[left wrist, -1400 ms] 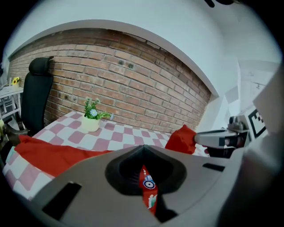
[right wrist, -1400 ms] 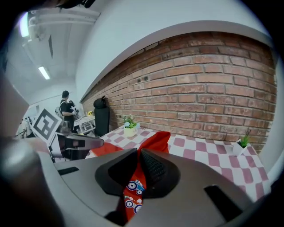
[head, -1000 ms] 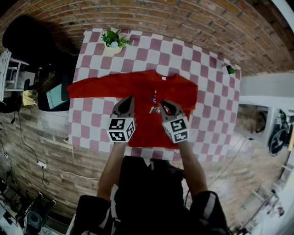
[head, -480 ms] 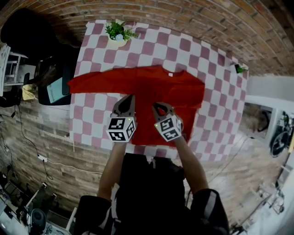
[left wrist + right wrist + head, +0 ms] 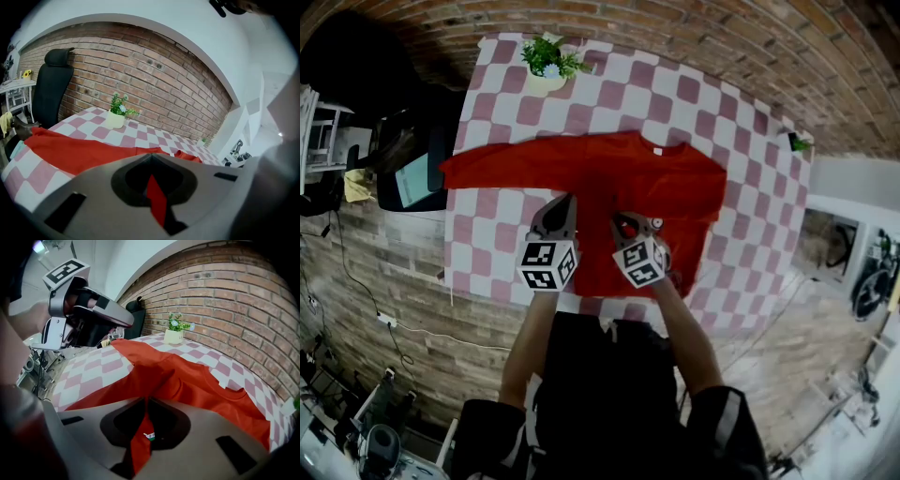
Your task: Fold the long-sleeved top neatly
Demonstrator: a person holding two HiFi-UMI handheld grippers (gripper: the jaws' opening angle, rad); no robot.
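While still pinching red top (image 5: 600,173), right hand-held gripper (image 5: 628,223) lower.

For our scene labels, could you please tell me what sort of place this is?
Probably an indoor workroom or studio: brick wall, checked table with a potted plant, black office chair beside it.

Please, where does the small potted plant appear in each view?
Head view: potted plant at top, left of centre.
Left gripper view: potted plant left of centre, mid height.
Right gripper view: potted plant above centre, slightly right.
Shared landmark: the red long-sleeved top.
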